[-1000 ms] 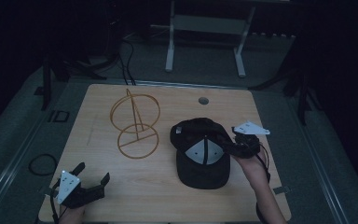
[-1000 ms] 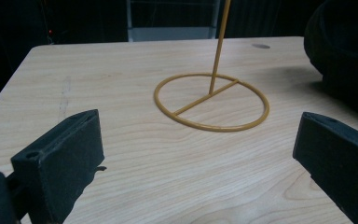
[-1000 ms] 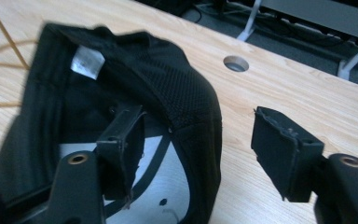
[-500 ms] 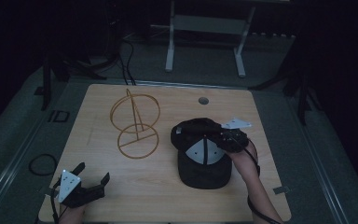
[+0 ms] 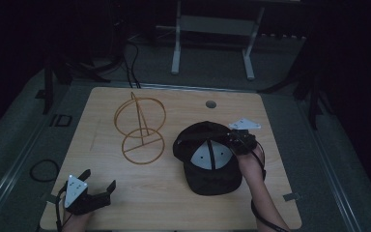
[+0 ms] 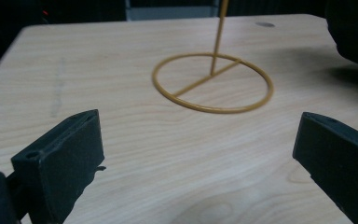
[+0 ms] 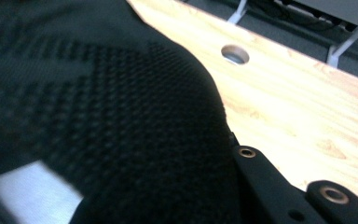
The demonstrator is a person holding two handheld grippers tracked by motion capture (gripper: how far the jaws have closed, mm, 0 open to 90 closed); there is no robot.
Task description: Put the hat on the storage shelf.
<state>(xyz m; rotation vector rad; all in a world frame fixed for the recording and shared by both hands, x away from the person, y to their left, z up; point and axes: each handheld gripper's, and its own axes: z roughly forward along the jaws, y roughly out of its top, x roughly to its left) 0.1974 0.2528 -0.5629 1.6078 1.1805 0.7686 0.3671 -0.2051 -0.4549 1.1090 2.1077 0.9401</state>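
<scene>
Two grippers in play, one busy. Right gripper [image 5: 237, 140] sits at the right edge of the black cap [image 5: 207, 162], jaws having just been closing and now clenched on the cap's mesh side panel; in the right gripper view the fabric [image 7: 121, 116] bulges up against the one jaw that can be seen, so the pinch reads as a real hold, not a near miss. Cap lies on the wooden table [image 5: 174, 208], right of centre, brim toward the person, grey patch up. Grip at the crown edge probably so it can be lifted and carried without crushing the brim. Wire stand [image 5: 140, 128], gold, upright on its ring base just left of the cap, apart from it, likely the place the cap goes. Left gripper [image 5: 96, 191] rests at the near-left corner, jaws spread wide, nothing between them, pointed at the stand's base ring [image 6: 213, 83], seemingly parked out of the way or ready to steady the stand.
</scene>
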